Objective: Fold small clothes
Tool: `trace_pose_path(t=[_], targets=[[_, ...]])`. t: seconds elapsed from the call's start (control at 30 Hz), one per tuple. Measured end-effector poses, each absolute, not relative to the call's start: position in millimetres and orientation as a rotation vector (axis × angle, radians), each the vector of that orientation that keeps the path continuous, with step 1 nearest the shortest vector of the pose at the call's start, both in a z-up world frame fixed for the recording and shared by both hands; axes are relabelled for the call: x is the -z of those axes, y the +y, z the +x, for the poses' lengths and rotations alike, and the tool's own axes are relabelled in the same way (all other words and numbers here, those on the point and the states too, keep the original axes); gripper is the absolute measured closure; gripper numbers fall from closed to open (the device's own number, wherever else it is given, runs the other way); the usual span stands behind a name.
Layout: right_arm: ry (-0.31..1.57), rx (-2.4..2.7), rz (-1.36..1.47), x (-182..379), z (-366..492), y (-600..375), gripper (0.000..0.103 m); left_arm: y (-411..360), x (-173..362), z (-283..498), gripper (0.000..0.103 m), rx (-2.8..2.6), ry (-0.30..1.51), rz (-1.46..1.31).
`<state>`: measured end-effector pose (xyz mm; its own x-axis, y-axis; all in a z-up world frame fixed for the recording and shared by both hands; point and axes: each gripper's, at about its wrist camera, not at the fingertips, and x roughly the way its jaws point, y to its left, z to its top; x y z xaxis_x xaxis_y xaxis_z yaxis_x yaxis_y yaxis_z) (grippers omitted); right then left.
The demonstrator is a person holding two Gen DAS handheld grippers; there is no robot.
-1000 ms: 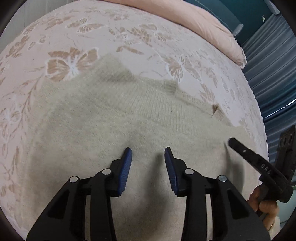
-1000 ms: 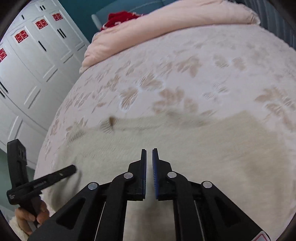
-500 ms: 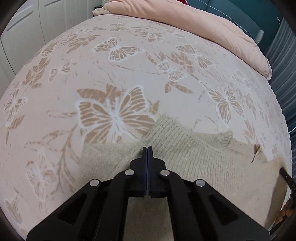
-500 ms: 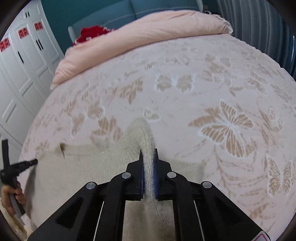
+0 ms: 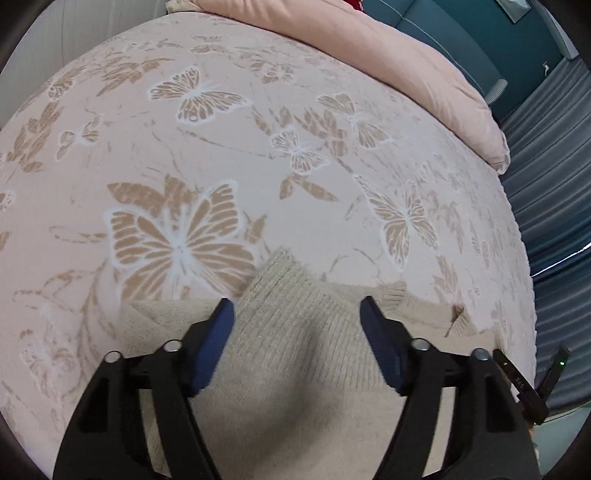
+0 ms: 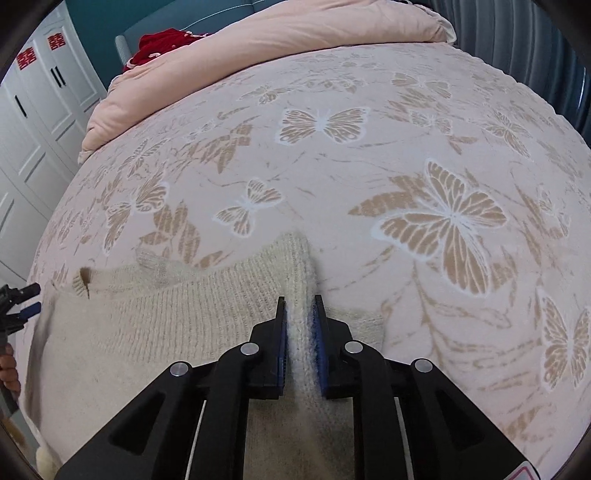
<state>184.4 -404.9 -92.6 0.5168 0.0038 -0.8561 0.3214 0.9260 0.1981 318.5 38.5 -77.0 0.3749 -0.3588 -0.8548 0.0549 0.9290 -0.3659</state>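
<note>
Knitwear fills the lower part of both wrist views: a cream sweater point(image 5: 295, 332) lies on a pink bedspread point(image 5: 221, 147) printed with tan butterflies. In the left wrist view the left gripper point(image 5: 297, 308) stands with its blue-padded fingers spread wide apart, holding nothing, and a folded corner of ribbed knit points up the frame between them. The sweater's upper edge runs from lower left toward the right, past a ribbed cuff and a small brown tag near the right edge. In the right wrist view the right gripper point(image 6: 298, 306) is clamped on a raised ridge of the sweater point(image 6: 147, 332), fuzzy knit squeezed between its pads at lower centre. The fold's peak sits just above the fingertips; the hem slopes off toward the left edge, where the other tool and a bit of hand show. Bare bedspread point(image 6: 406, 147) stretches across the middle and upper parts of both frames. A rolled pink duvet point(image 6: 295, 33) bounds it along the top, white wardrobe doors point(image 6: 33, 122) stand at upper left, and grey curtains point(image 5: 546, 192) hang at the right of the left view.
</note>
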Motion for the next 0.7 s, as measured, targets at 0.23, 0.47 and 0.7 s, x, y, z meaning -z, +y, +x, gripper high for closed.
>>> trace_pose_path(t=[0.23,0.47,0.7], targets=[[0.969,0.154,0.414,81,185,-403,0.093,30,96,332,0.091,0.212,1.183,-0.242],[0.907,0.202,0.429,71,200,-413,0.095,42,56,350,0.093,0.176,1.053,-0.206],[0.896,0.312,0.471,68,179,-416,0.079,41,95,343,0.087,0.145,1.134,-0.157]])
